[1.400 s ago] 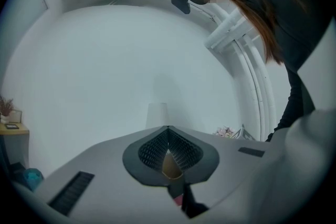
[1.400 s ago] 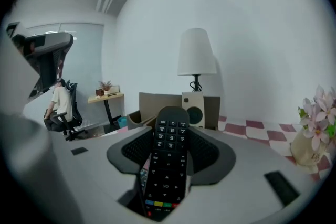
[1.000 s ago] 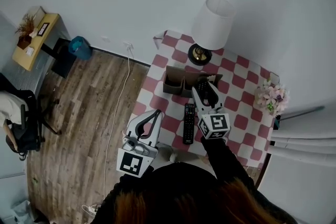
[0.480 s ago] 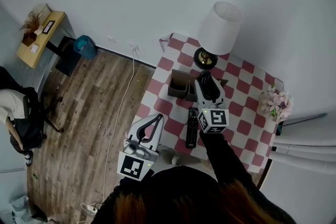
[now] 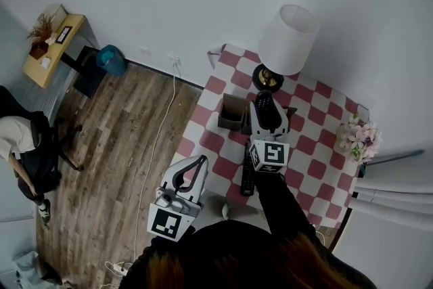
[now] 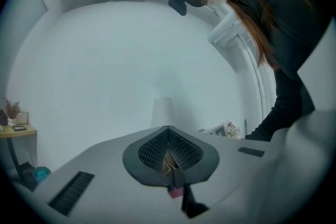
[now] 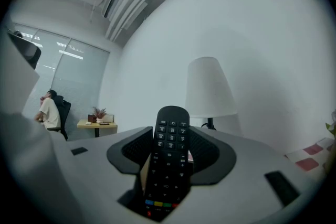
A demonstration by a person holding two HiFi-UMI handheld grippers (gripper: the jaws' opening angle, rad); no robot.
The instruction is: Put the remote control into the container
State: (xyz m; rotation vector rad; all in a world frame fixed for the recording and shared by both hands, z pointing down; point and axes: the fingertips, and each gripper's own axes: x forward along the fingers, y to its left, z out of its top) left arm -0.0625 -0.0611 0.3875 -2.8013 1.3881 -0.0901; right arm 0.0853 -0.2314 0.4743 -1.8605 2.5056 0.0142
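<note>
**Remote held at the container's edge**

Nearest the person, the left gripper [image 5: 200, 161] hangs off the front-left edge of the checked surface [image 5: 312, 145], its jaws pressed together with nothing between them. A second remote [image 5: 247, 178] lies flat on the surface, partly under the right gripper's marker cube. Further on, the right gripper [image 5: 263, 105] points level, its jaws standing wide and clamped on the sides of the black remote control [image 7: 168, 162], buttons facing up. It is held above the surface at the right side of the brown container [image 5: 230, 120]. Behind that stand a white-shaded lamp [image 5: 288, 40] and, to the right, flowers [image 5: 358, 139].
</note>
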